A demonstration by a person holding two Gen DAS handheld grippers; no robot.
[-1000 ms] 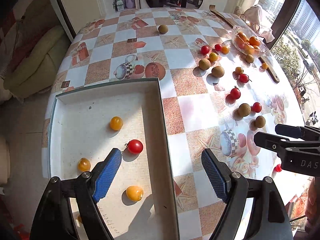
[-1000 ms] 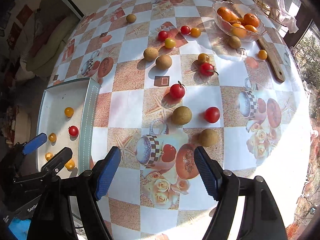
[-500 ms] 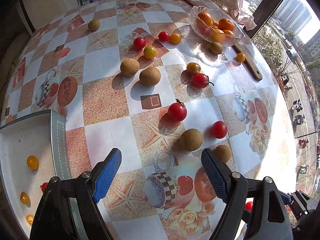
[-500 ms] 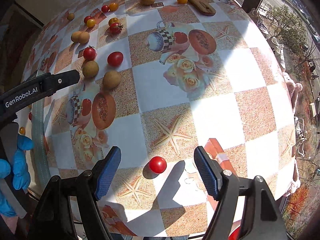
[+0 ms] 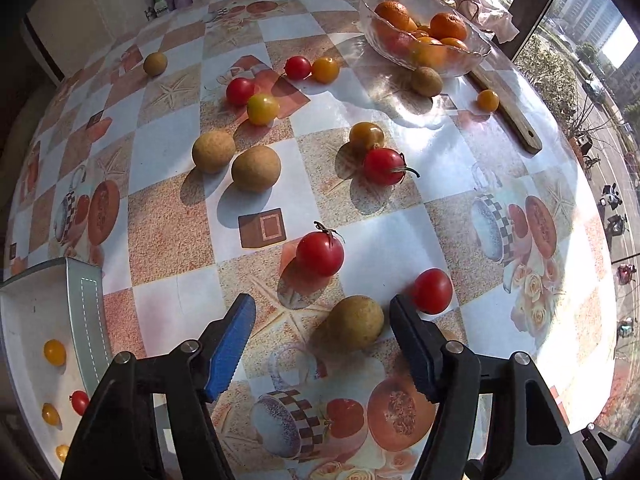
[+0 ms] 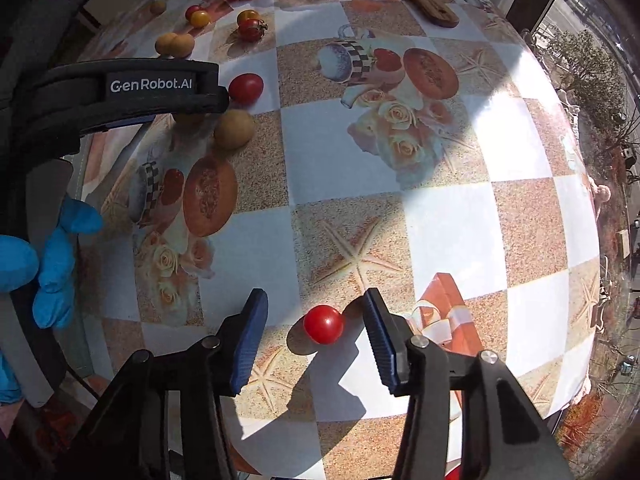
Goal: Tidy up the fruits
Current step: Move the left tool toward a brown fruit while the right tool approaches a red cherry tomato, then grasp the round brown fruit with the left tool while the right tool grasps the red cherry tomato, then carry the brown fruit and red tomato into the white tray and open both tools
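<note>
A brown longan-like fruit (image 5: 354, 326) lies on the worktop (image 5: 176, 168) between the fingers of the left claw (image 5: 320, 334), nearer the right-hand finger; the jaws are closing and the pads do not yet press on it. A stemless red cherry tomato (image 5: 433, 290) sits just beyond that finger's tip, and a stemmed red tomato (image 5: 320, 253) lies a little farther out. In the right wrist view, a small red cherry tomato (image 6: 323, 324) lies between the fingers of the right claw (image 6: 314, 328), closer to the right-hand pad, with gaps on both sides; these jaws are closing too.

Farther across the checked, printed cloth lie more brown fruits, red tomatoes and yellow-orange ones, scattered. A clear glass bowl (image 5: 476, 50) of oranges stands at the far side, with a wooden utensil (image 5: 510, 116) beside it. At the left edge, a white tray (image 5: 86, 312) holds a few yellow tomatoes and a red one. A blue-gloved hand (image 6: 44, 264) grips the left tool's handle.
</note>
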